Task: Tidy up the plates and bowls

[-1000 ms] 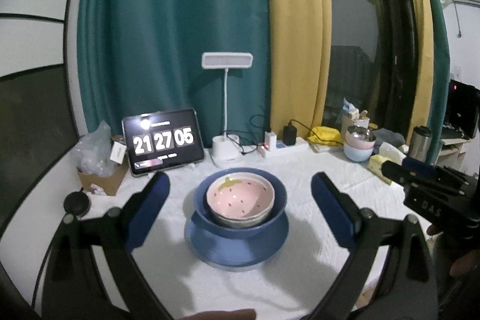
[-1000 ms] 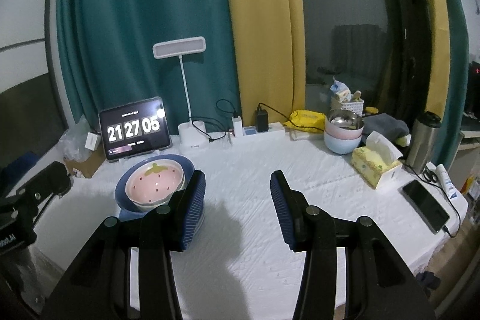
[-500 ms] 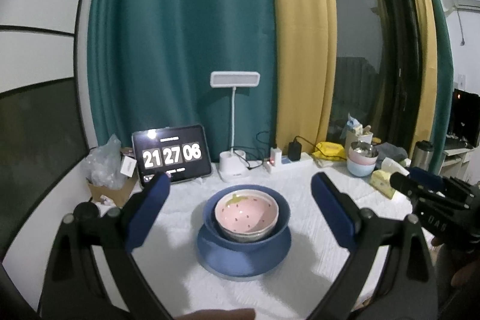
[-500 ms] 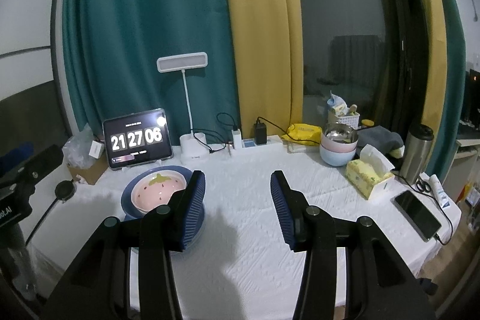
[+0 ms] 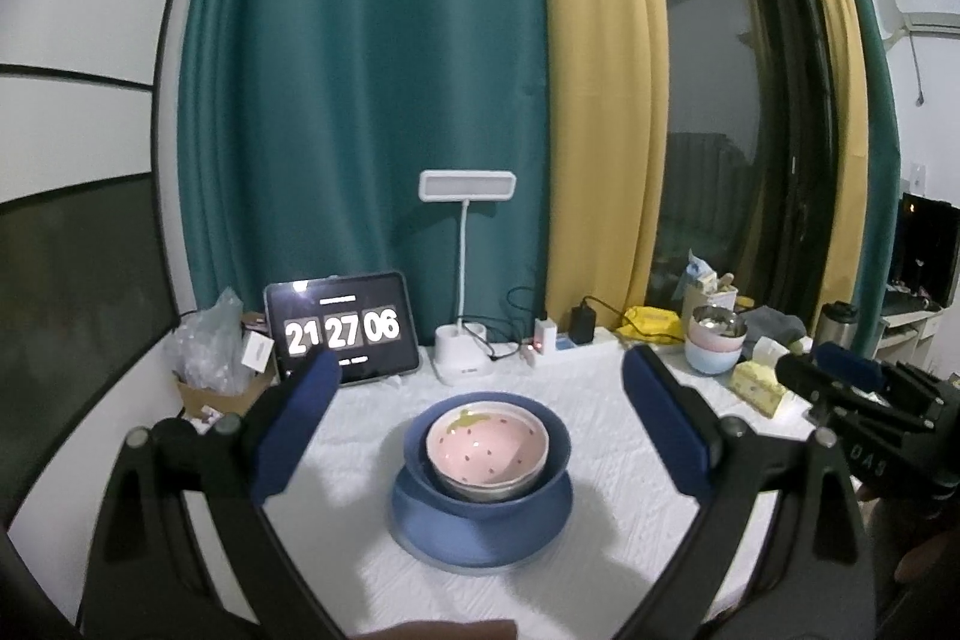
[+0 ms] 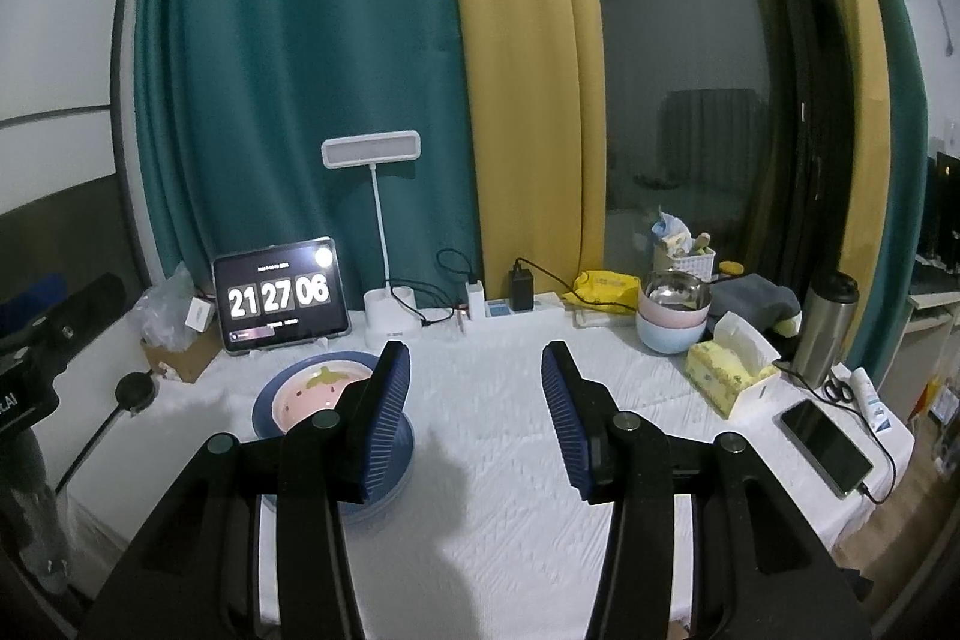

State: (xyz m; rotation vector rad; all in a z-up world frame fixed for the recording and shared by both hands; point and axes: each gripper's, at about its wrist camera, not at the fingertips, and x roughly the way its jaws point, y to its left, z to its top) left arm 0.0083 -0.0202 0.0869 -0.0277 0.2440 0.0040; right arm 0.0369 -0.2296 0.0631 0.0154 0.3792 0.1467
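A pink strawberry bowl [image 5: 487, 448] sits nested in a blue bowl [image 5: 543, 487], which stands on a blue plate [image 5: 480, 541] on the white table. My left gripper [image 5: 480, 421] is open and empty, held back above the stack with its fingers wide on either side. My right gripper [image 6: 477, 415] is open and empty, to the right of the stack; its left finger hides part of the pink bowl [image 6: 309, 394] and the blue plate [image 6: 390, 490]. The right gripper's body also shows at the right edge of the left wrist view [image 5: 864, 400].
At the back stand a tablet clock [image 5: 342, 328], a white desk lamp [image 5: 465, 274], a power strip [image 6: 516, 310] and a stack of pastel bowls [image 6: 672, 316]. A tissue box [image 6: 729, 370], a steel flask [image 6: 831, 328] and a phone [image 6: 825, 439] lie right. A box with plastic bags [image 5: 210, 358] is left.
Both grippers have drawn back and risen from the table, so the stack looks smaller and lower. The bowls and plate have not moved. Both grippers stay open.
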